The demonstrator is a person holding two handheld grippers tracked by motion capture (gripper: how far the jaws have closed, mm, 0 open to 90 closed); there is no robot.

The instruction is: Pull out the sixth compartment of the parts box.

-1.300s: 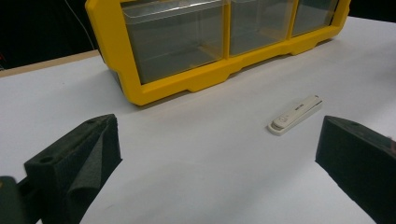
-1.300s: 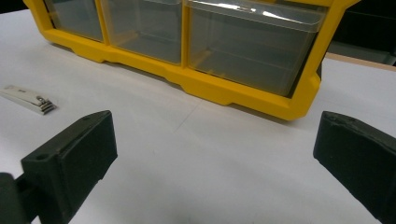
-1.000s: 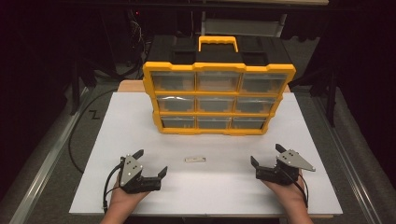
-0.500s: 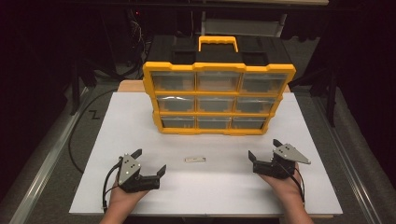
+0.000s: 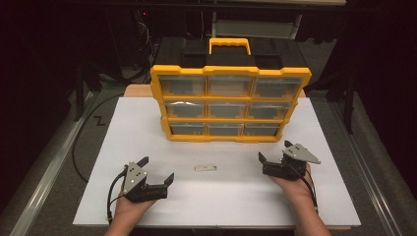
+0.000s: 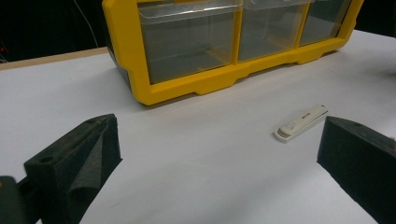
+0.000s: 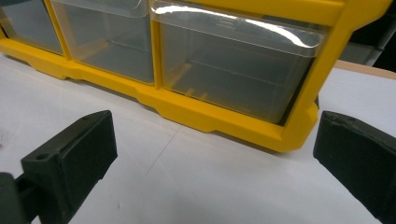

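While both grippers rest on the white table [image 5: 147, 137] with jaws spread and empty, a small white stick [image 5: 205, 168], possibly a USB drive, lies between them, just in front of the yellow organizer [image 5: 231, 105]. Seen from above, the left gripper [image 5: 156, 171] sits in front of the organizer's left corner, its black foam-padded jaws aimed forward and rightward; the right gripper [image 5: 273, 155] sits in front of the right corner, jaws pointing left and toward the cabinet. Both are near the stick, which lies to the right of the left gripper and to the left of the right one; which is nearer is hard to judge. Its long axis runs side to side, parallel to the organizer's front. In the left gripper view the stick [image 6: 301, 122] shows as smooth, flat plastic with rounded ends, just inside the right-hand jaw. The organizer is glossy yellow plastic framing nine clear drawers, apparently empty, under a black top with a yellow handle [image 5: 229, 45].
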